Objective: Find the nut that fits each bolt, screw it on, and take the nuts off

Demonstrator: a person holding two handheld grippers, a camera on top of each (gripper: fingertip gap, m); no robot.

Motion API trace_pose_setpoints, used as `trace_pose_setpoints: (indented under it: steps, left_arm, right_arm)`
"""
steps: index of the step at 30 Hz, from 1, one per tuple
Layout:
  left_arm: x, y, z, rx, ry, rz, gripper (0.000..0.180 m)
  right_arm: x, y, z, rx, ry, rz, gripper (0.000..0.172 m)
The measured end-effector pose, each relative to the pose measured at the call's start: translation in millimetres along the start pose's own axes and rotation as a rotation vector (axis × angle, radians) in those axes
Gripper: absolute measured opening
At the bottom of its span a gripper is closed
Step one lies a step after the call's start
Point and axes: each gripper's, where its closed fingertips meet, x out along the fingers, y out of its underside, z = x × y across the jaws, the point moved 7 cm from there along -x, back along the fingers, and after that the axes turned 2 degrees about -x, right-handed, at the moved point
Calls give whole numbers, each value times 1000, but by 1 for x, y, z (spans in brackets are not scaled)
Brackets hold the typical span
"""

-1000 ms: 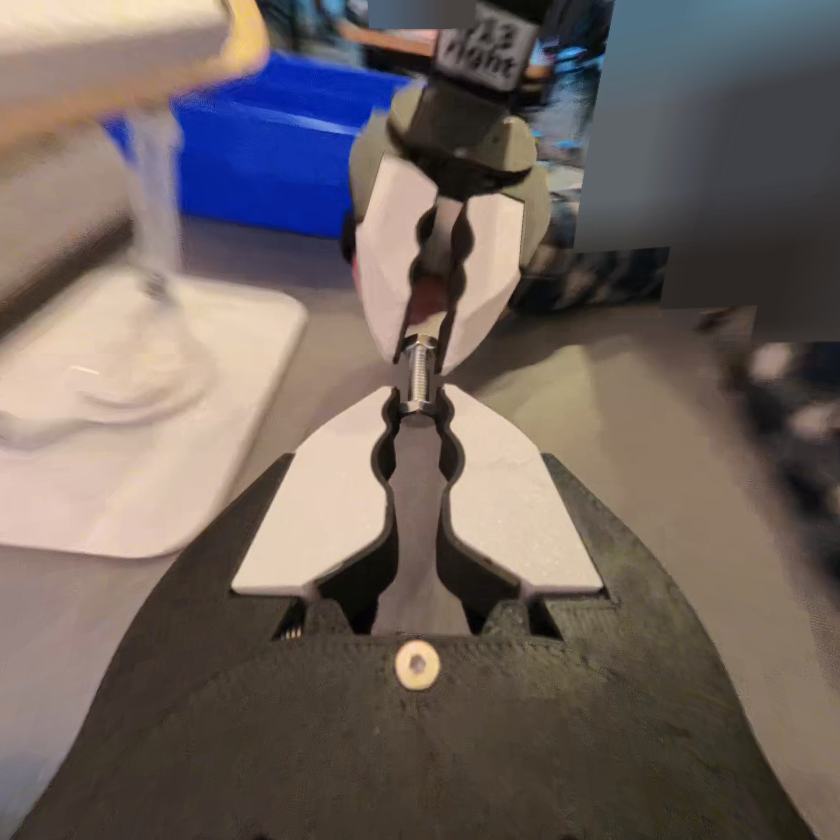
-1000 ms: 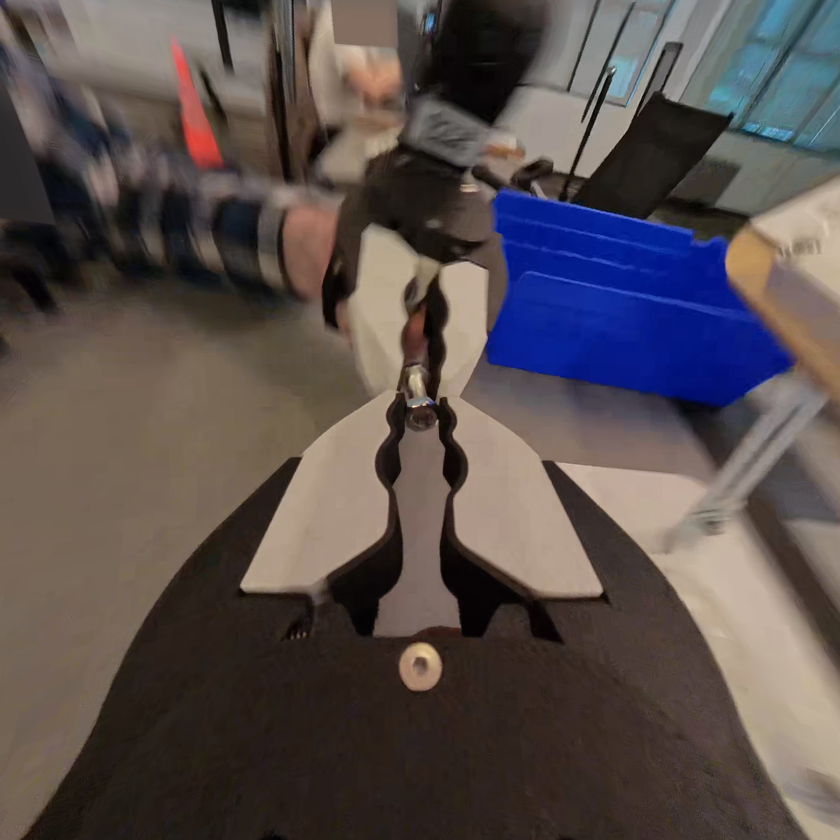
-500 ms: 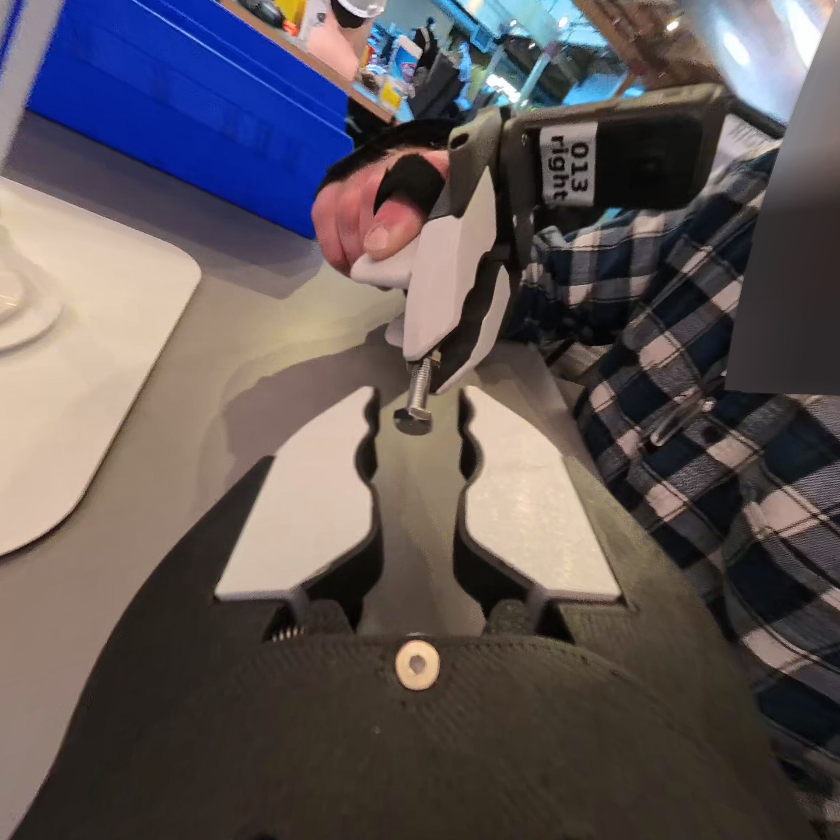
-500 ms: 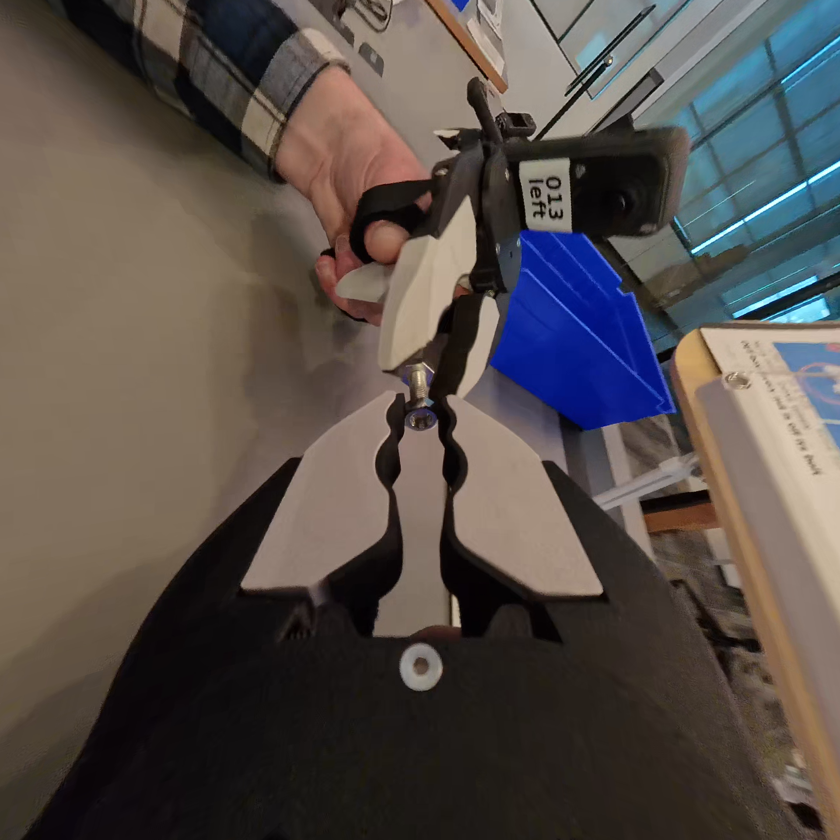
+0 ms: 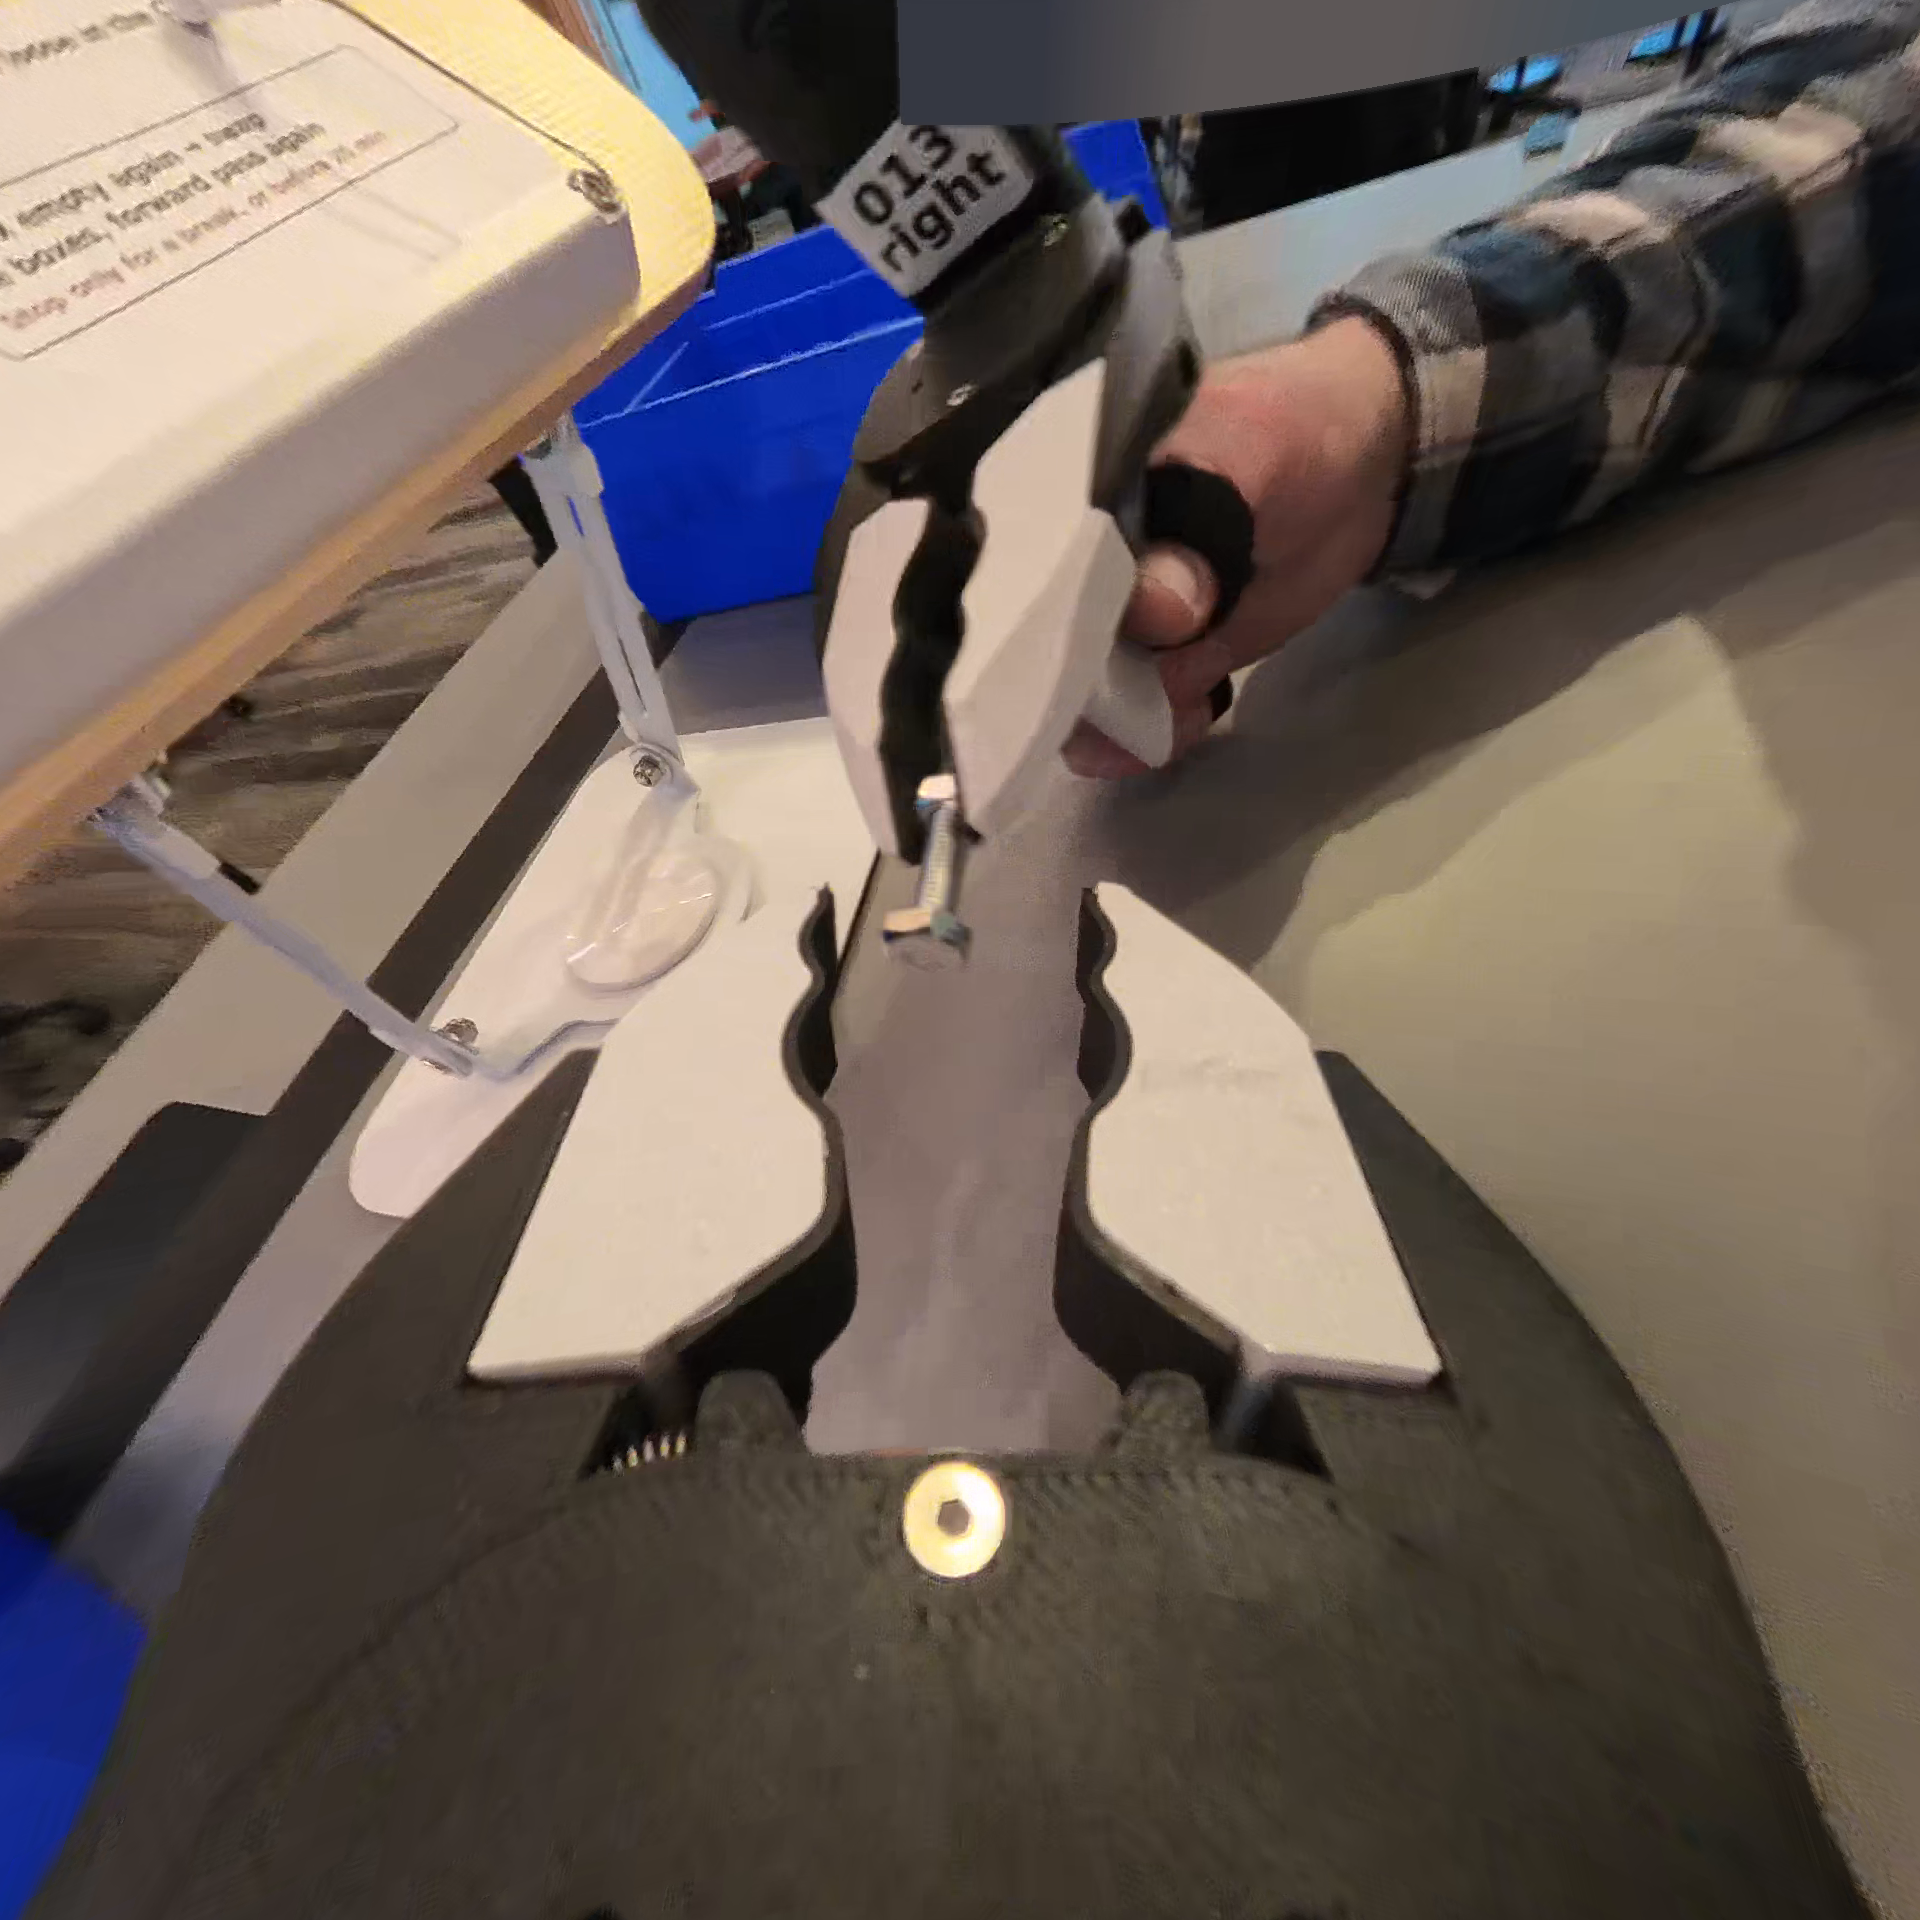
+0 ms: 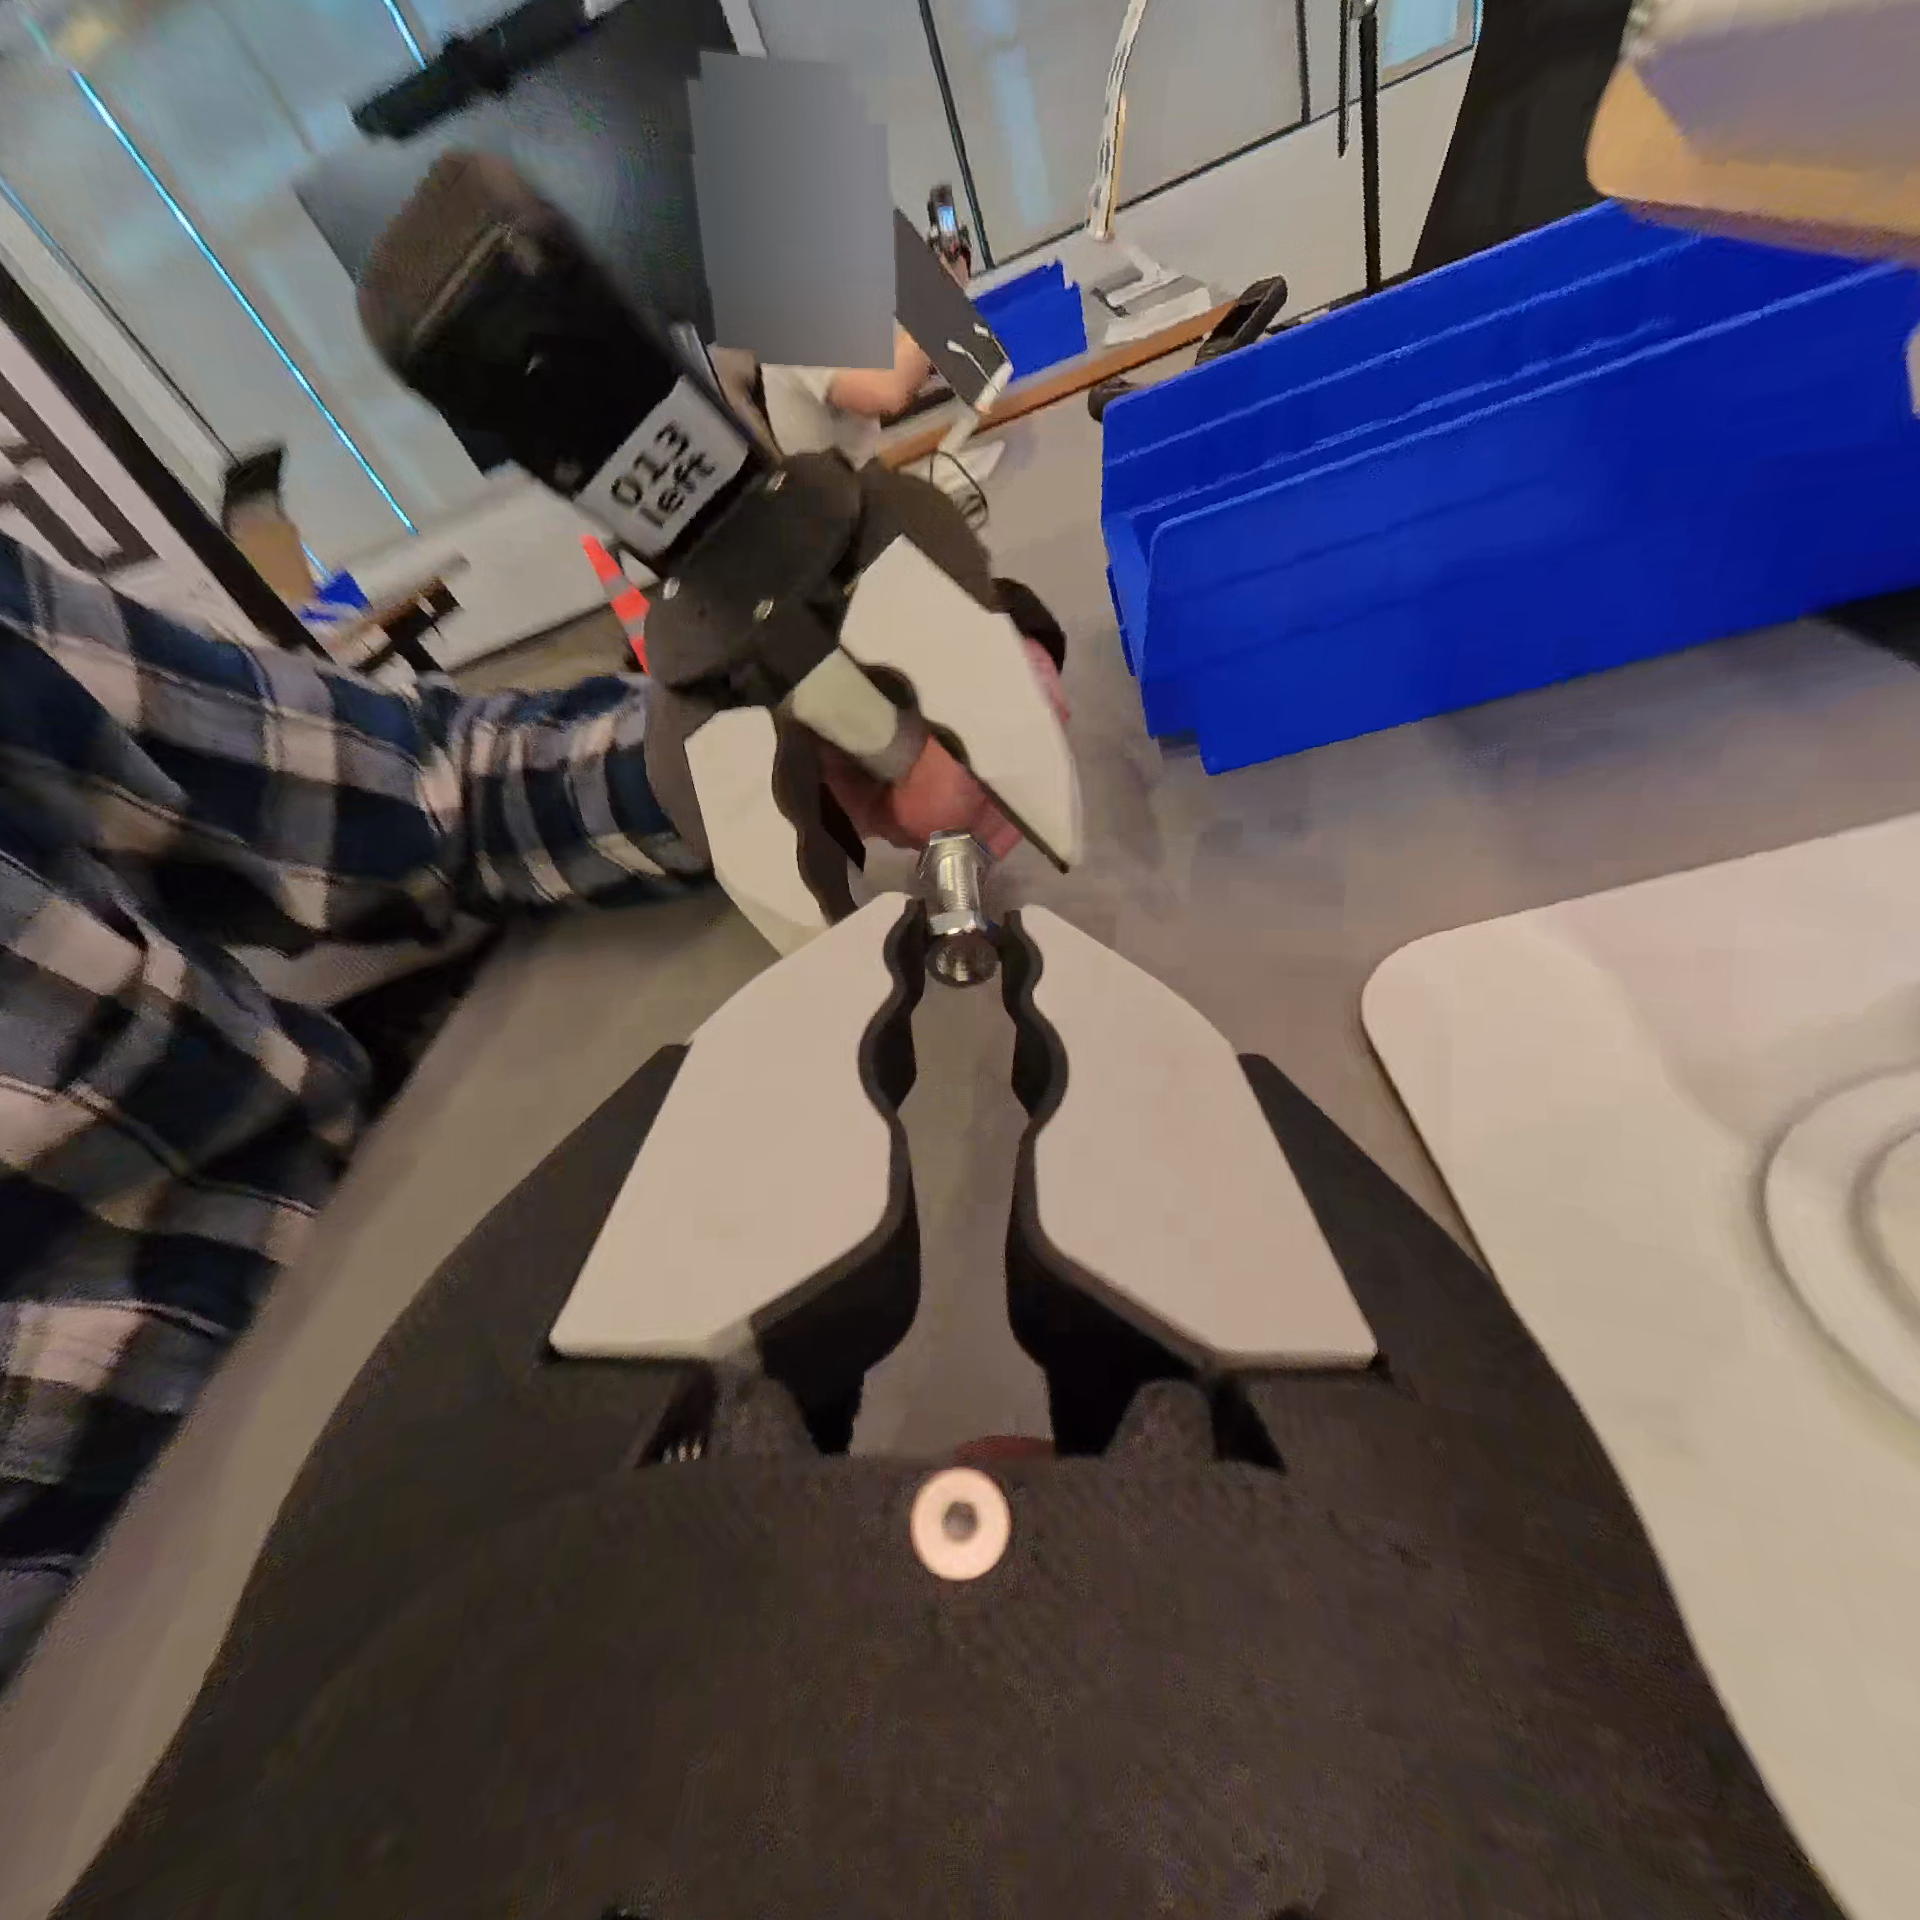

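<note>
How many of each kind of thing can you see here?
Hand-held gripper: 2 (left hand-held gripper, right hand-held gripper)
Bolt: 1
Nut: 1
Blue bin: 1
White mat: 1
Total: 6

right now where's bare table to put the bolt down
Bare grey table lies right of the left gripper, below the sleeve. More lies between the blue bin and white mat. It is crowded around the bolt, where both grippers meet.
</note>
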Motion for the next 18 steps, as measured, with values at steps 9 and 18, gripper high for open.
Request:
trace_pose_setpoints:
  steps: [9,18]
  left_arm:
    - [0,-3,-4,83,-44,-17,13]
    - [1,-5,-1,-101,68,14,6]
  right_arm:
    - [2,7,-4,128,-96,17,15]
    - [1,4,0,-19,-38,42,15]
